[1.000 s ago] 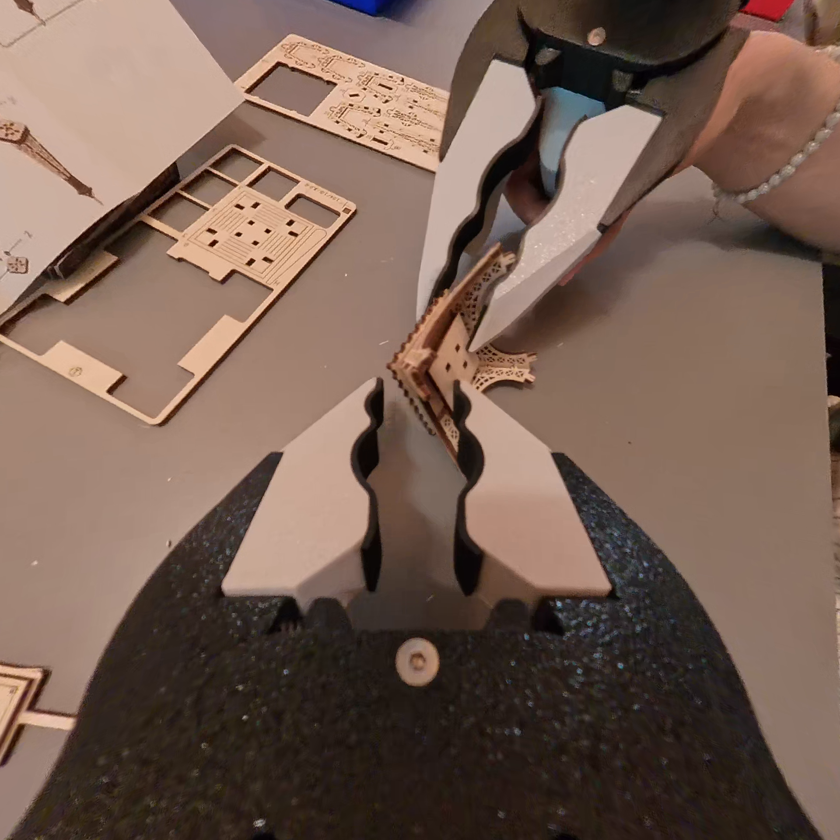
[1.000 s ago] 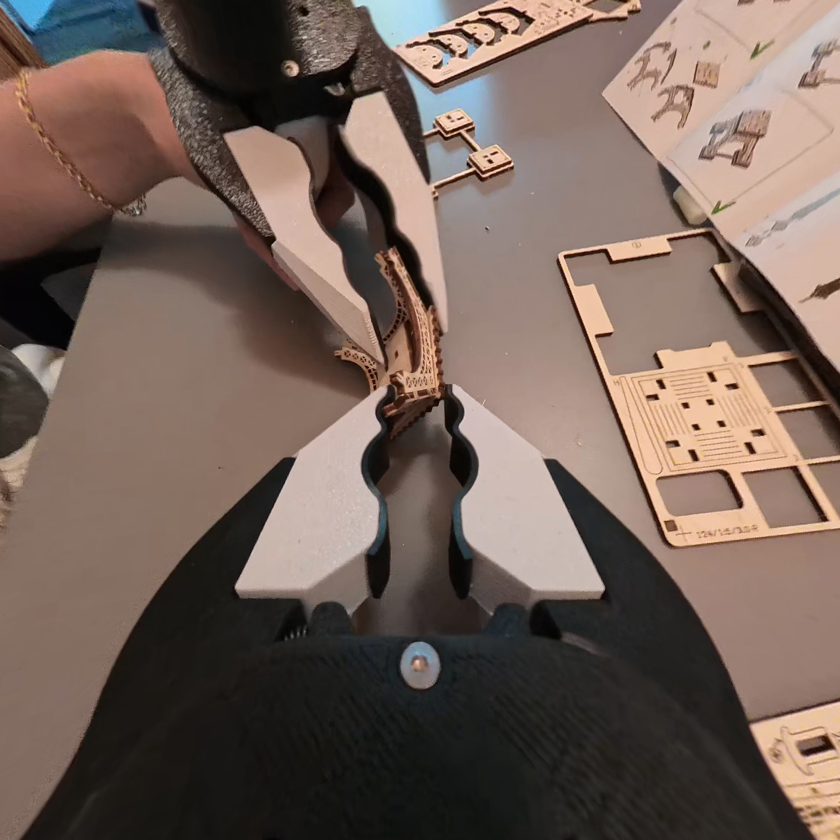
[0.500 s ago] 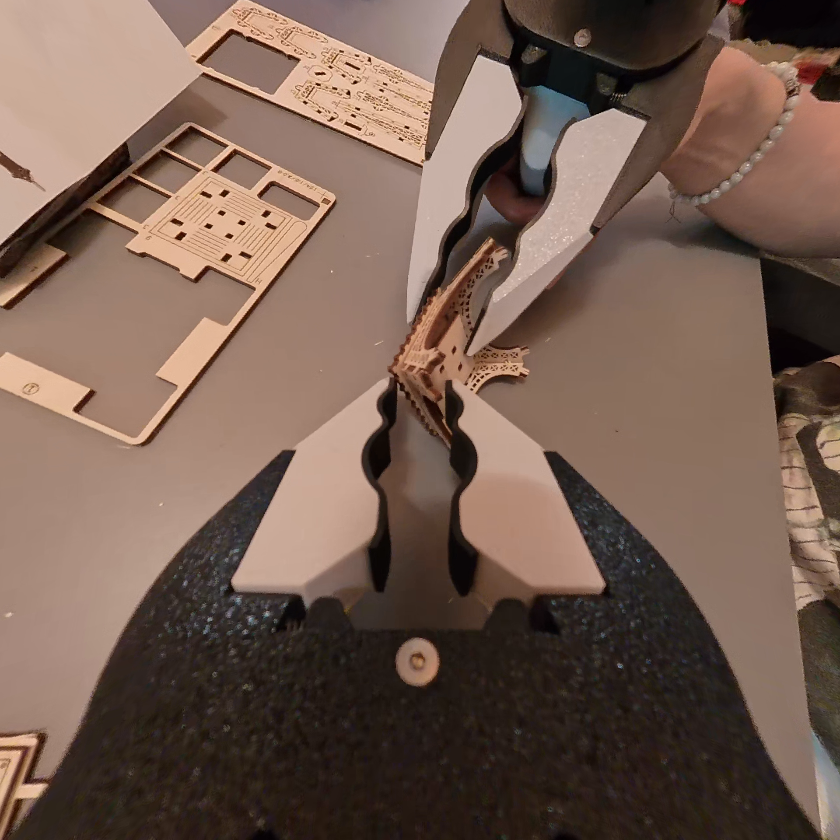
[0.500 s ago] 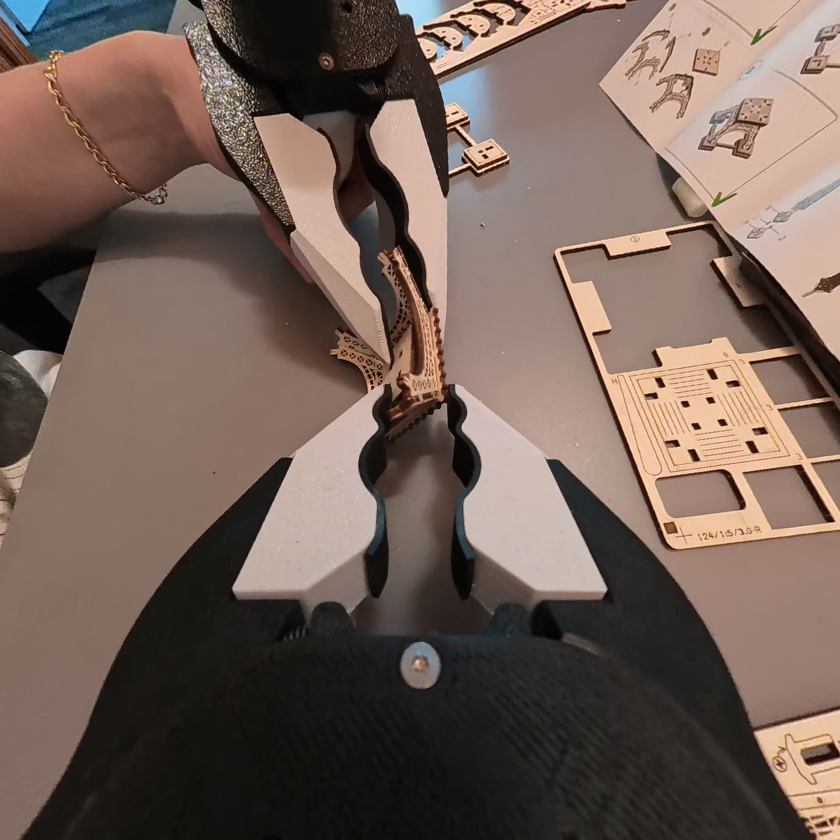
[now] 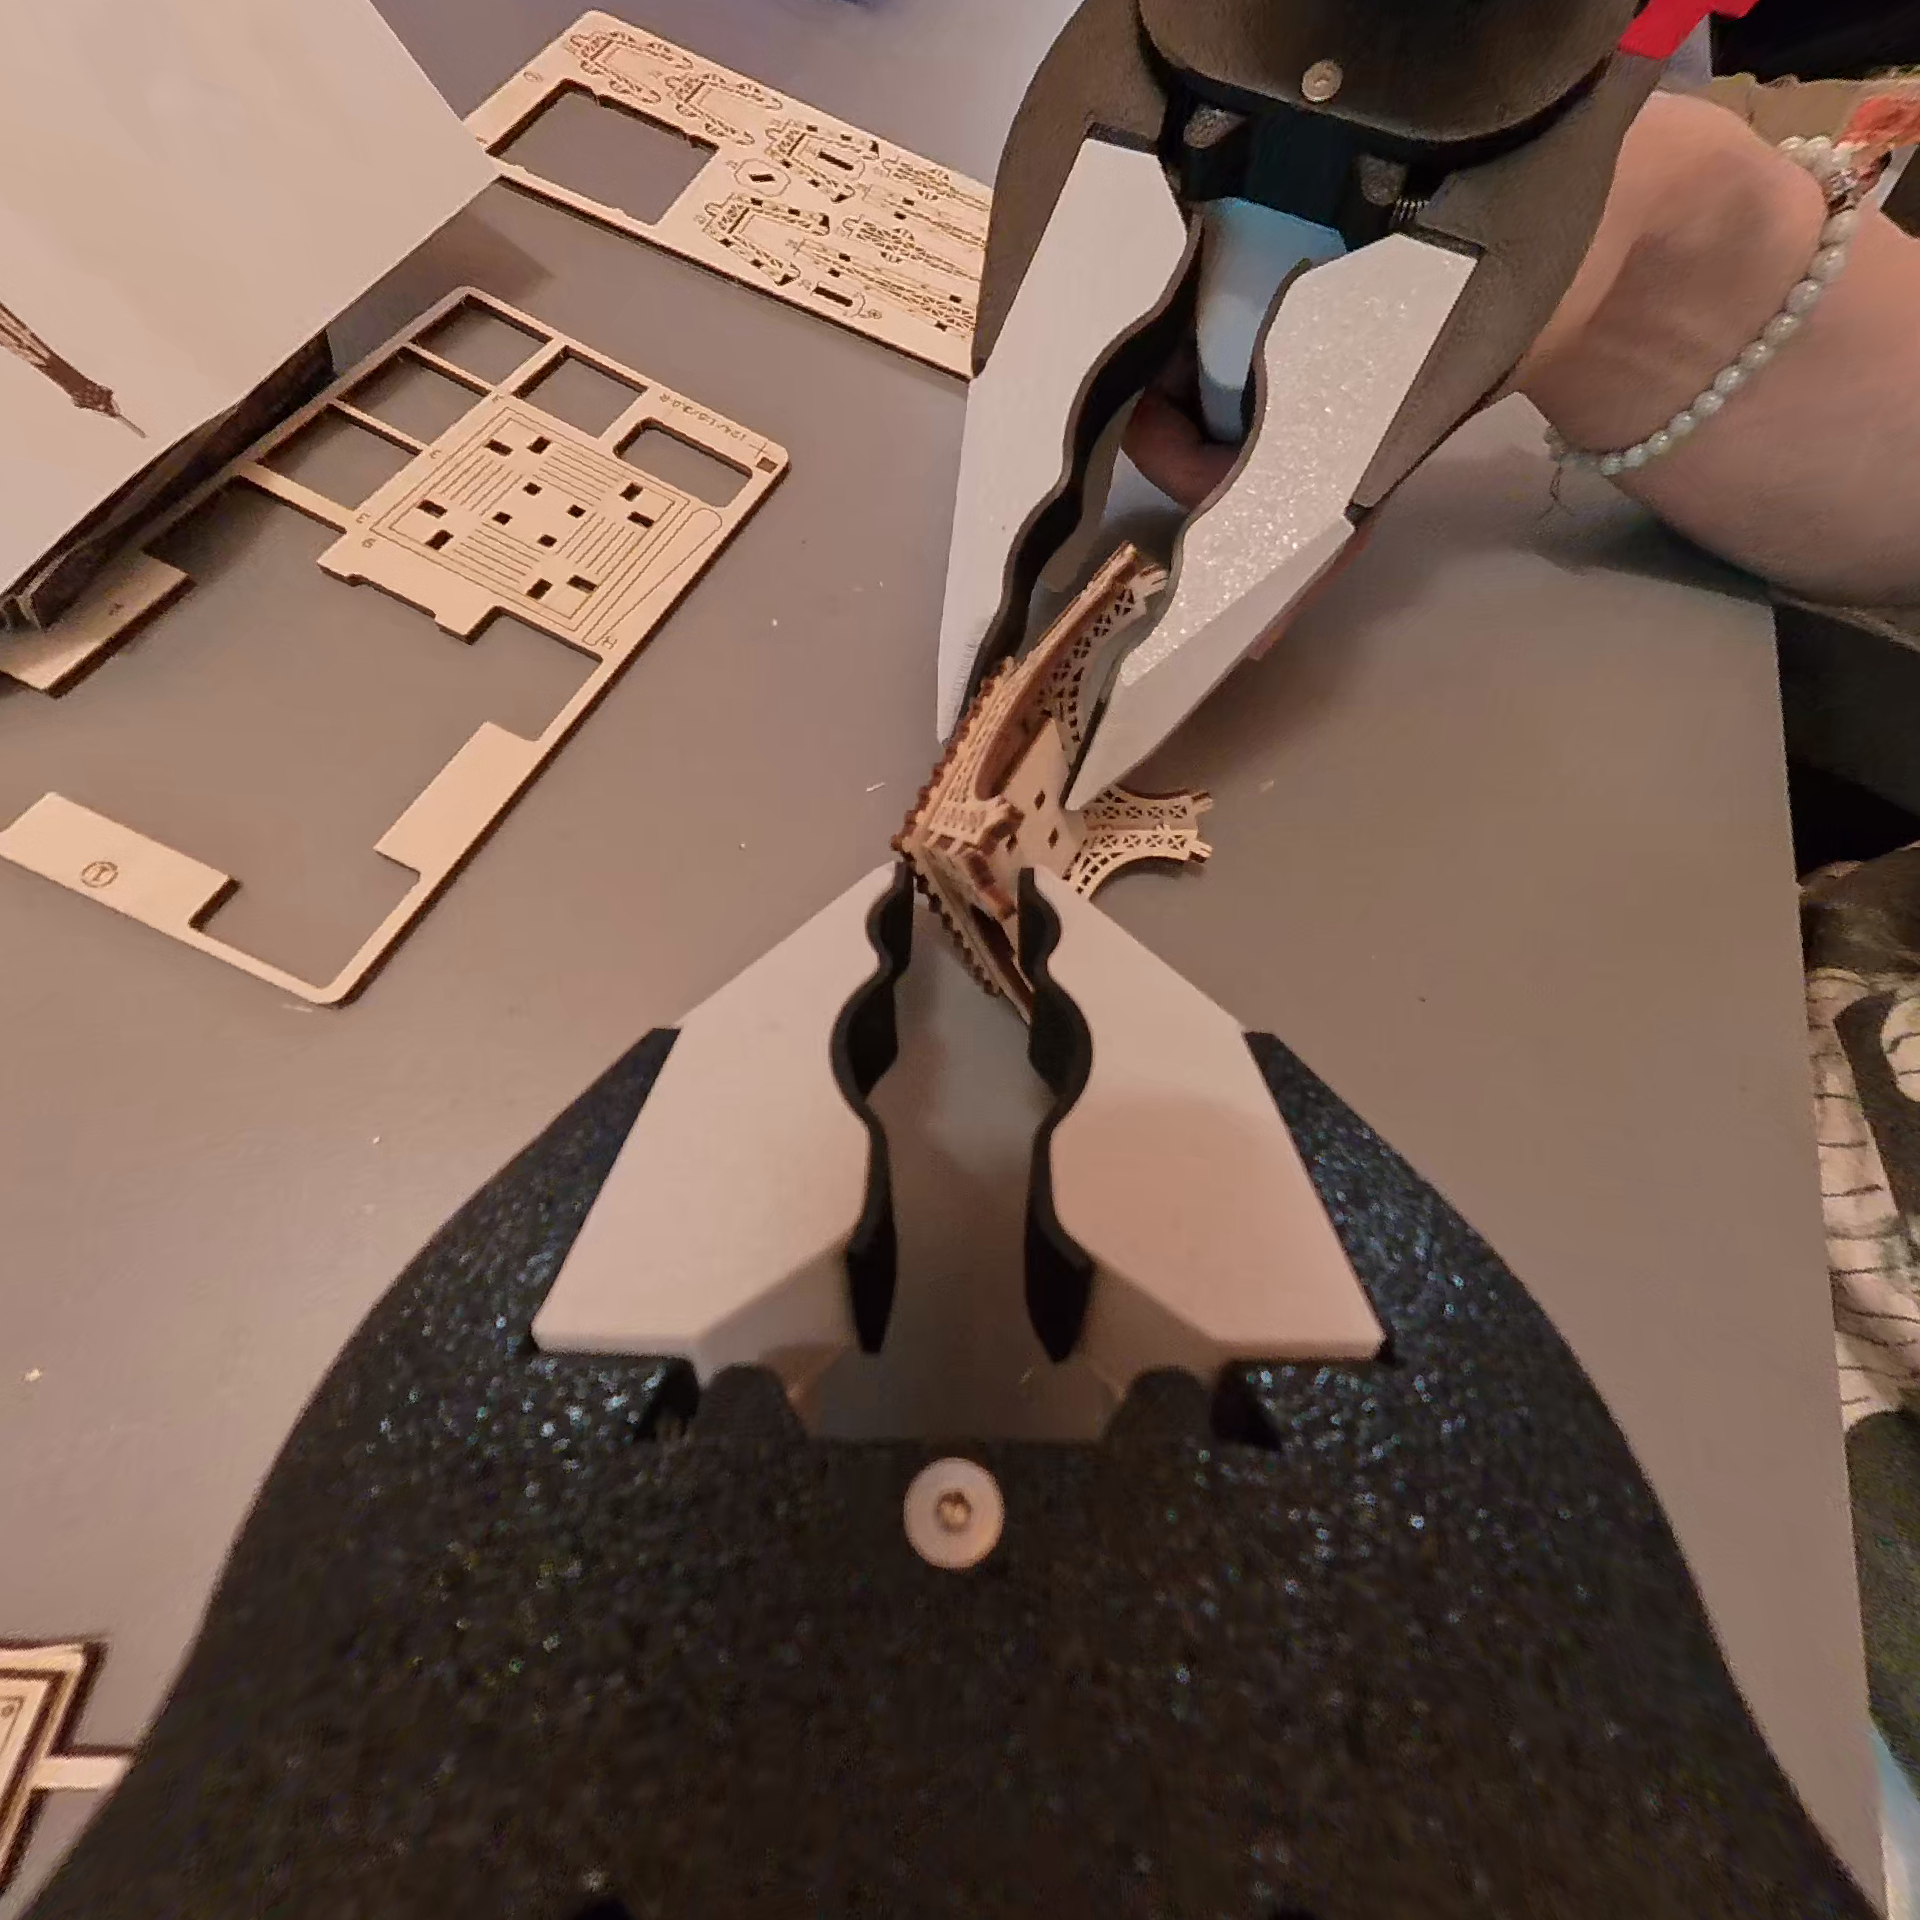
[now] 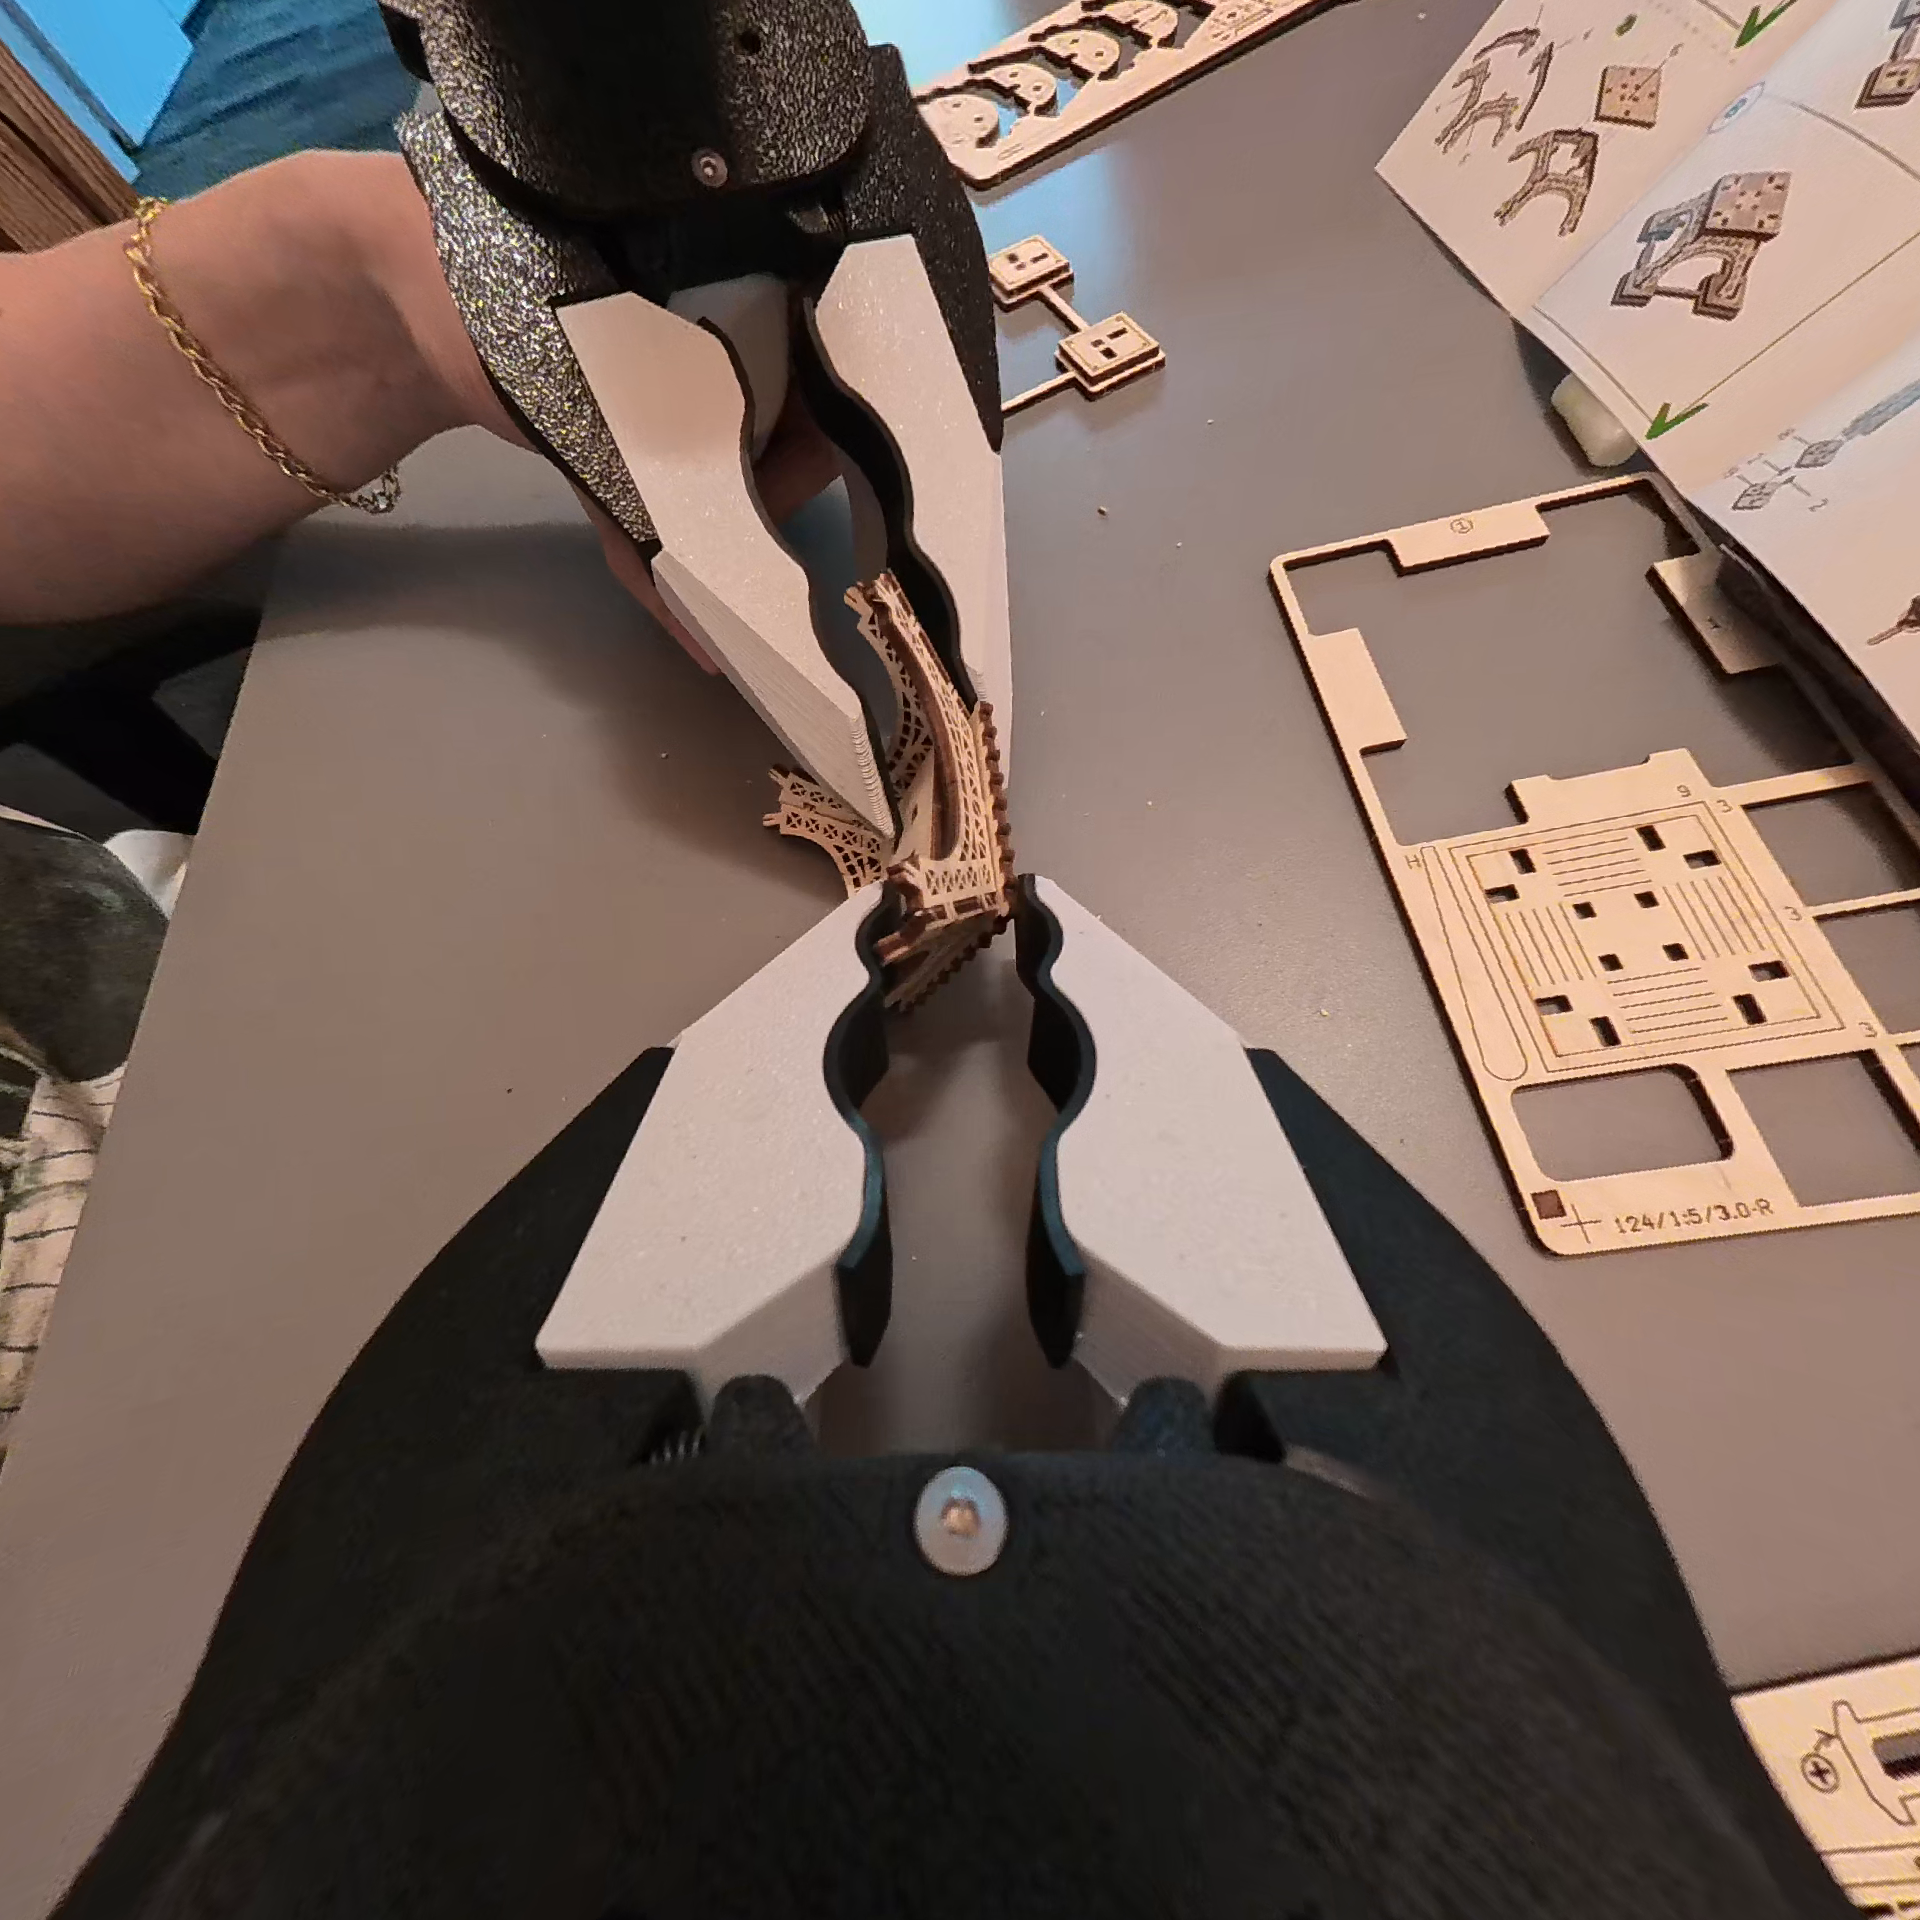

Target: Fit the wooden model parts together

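A small wooden lattice model [image 5: 997, 821], with arched legs and a toothed platform, is held just above the grey table [image 5: 1455, 1039] between both grippers, which face each other. My left gripper [image 5: 964, 881] is shut on its toothed end. My right gripper [image 5: 1016, 764] comes in from the far side and is shut on the arched leg. In the right wrist view the model [image 6: 951, 831] sits between my right gripper [image 6: 956, 896] and my left gripper [image 6: 938, 774]. One lattice leg [image 5: 1143, 836] sticks out sideways, low over the table.
A cut-out wooden sheet with a square platform part [image 5: 530, 520] lies left of the grippers; it also shows in the right wrist view [image 6: 1621, 935]. More part sheets [image 5: 831, 239] [image 6: 1091, 94], small square parts [image 6: 1101, 348] and an instruction booklet [image 6: 1714, 208] lie beyond. The table edge [image 5: 1787, 935] is close.
My left gripper's fingers have closed in from a wider gap onto the model's toothed end. Both grippers and the model have shifted slightly; the right gripper keeps its hold.
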{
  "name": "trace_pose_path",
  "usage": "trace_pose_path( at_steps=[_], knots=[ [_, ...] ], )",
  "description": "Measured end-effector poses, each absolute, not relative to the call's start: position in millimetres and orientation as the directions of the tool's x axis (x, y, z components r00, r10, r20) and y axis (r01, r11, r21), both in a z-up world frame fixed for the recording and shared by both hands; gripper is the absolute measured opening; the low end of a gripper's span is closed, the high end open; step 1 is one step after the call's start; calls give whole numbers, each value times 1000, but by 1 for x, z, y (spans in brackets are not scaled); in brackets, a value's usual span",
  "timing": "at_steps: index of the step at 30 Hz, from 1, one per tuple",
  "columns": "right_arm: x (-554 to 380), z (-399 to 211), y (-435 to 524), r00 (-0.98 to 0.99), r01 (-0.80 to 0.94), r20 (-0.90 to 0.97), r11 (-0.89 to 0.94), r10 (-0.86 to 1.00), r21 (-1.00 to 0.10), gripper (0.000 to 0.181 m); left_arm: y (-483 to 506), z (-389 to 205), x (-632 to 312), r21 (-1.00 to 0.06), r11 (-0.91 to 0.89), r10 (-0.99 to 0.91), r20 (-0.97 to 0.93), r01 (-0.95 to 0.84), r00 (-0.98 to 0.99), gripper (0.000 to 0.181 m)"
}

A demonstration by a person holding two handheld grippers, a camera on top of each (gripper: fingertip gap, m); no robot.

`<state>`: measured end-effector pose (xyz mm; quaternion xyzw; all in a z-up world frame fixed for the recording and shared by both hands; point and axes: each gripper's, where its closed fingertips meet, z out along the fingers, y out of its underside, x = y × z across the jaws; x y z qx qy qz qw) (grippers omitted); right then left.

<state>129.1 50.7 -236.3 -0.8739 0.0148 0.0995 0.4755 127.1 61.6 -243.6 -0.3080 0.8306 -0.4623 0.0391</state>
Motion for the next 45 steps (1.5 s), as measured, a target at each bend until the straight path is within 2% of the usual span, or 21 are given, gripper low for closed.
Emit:
trace_pose_path(
  at_steps=[13,23,24,26,29,35,39,45],
  knots=[
    [129,-235,50,984,-101,-165,-542,71,-834,19,62,-243,126,-800,392,-554,189,-454,-811,17],
    [124,-234,49,995,28,-29,-529,99,-848,19,58,-240,119,-815,424,-482,165,-394,-860,21],
    [124,-234,48,995,41,-16,-527,103,-849,19,58,-240,119,-815,423,-477,171,-396,-862,22],
    [119,-234,48,991,64,-8,-527,133,-847,19,57,-243,119,-801,436,-474,183,-410,-861,37],
    [123,-233,49,994,64,9,-519,108,-853,19,54,-243,119,-804,456,-460,154,-381,-875,20],
    [124,-233,49,994,58,3,-521,106,-852,20,54,-244,120,-800,451,-457,174,-396,-872,19],
    [128,-243,50,997,37,-9,-576,78,-816,27,54,-244,123,-804,456,-469,147,-381,-871,18],
    [129,-240,50,997,13,-35,-559,75,-829,20,54,-241,126,-814,444,-466,147,-374,-873,18]
  ],
)
